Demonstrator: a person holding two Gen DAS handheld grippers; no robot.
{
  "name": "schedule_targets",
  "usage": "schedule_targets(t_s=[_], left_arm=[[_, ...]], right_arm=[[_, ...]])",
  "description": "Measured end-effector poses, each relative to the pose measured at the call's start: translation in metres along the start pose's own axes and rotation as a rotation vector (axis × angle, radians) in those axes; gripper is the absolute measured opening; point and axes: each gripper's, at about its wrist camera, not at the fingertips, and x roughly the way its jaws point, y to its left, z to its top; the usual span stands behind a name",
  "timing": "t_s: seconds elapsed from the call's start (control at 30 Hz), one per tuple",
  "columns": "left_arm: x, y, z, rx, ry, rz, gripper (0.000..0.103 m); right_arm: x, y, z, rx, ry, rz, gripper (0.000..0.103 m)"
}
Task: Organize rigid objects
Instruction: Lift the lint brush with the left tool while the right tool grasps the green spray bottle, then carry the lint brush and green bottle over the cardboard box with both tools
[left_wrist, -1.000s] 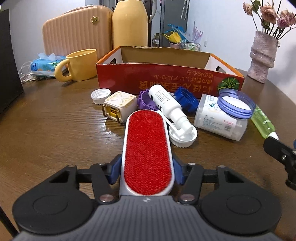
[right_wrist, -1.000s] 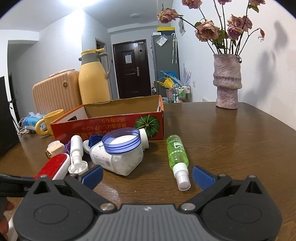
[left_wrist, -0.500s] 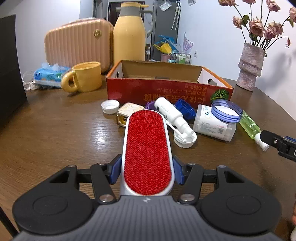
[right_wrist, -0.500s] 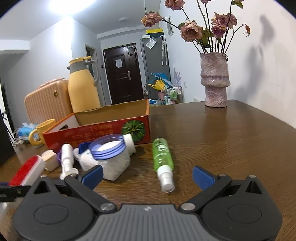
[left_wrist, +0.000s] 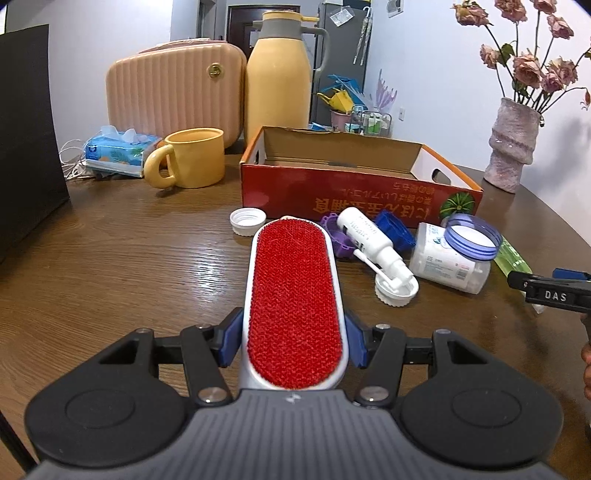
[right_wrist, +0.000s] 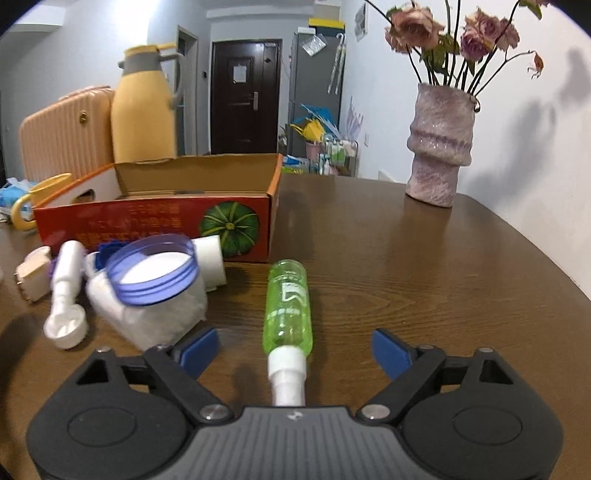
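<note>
My left gripper (left_wrist: 293, 341) is shut on a red lint brush (left_wrist: 293, 299) with a white rim and holds it above the table, pointing at the red cardboard box (left_wrist: 354, 199). My right gripper (right_wrist: 293, 349) is open with the green spray bottle (right_wrist: 288, 306) lying between its fingers, white cap toward me. A white spray bottle (left_wrist: 373, 243), a clear jar with a blue rim (left_wrist: 454, 251), a blue cap (left_wrist: 395, 229), a purple cap (left_wrist: 338, 240) and white caps (left_wrist: 246, 220) lie before the box. The box (right_wrist: 166, 206) looks empty.
A yellow mug (left_wrist: 192, 158), tissue pack (left_wrist: 118, 149), yellow thermos (left_wrist: 279, 77) and pink case (left_wrist: 173, 88) stand behind the box. A vase with dried roses (right_wrist: 439, 144) stands at the back right. A small beige cube (right_wrist: 33, 273) lies at the left.
My left gripper has lifted the brush higher and back from the pile. My right gripper has moved forward over the green bottle, which now lies between its fingers.
</note>
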Motion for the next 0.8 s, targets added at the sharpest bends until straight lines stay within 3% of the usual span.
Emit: schedule_targets(t_s=[0.13,0.27,0.37,0.43,0.47,0.8], left_arm=[[0.002,0.004,0.003,-0.006,0.001,0.010,0.057],[0.004,0.007,0.006,-0.015,0.004,0.012,0.057],[0.005,0.009,0.007,-0.016,0.006,0.010,0.057],[0.005,0.010,0.008,-0.016,0.007,0.009,0.057],[0.006,0.010,0.009,-0.017,0.008,0.007,0.057],[0.006,0.009,0.013,-0.010,0.003,-0.001,0.057]], right_arm=[[0.019,-0.008,0.010,0.043,0.025,0.001,0.080],[0.038,-0.012,0.015,0.073,0.079,0.007,0.062],[0.041,-0.010,0.014,0.067,0.076,0.001,0.060],[0.040,-0.009,0.013,0.071,0.072,0.010,0.046],[0.038,-0.009,0.013,0.070,0.066,0.019,0.031],[0.023,-0.010,0.008,0.104,0.026,0.036,0.030]])
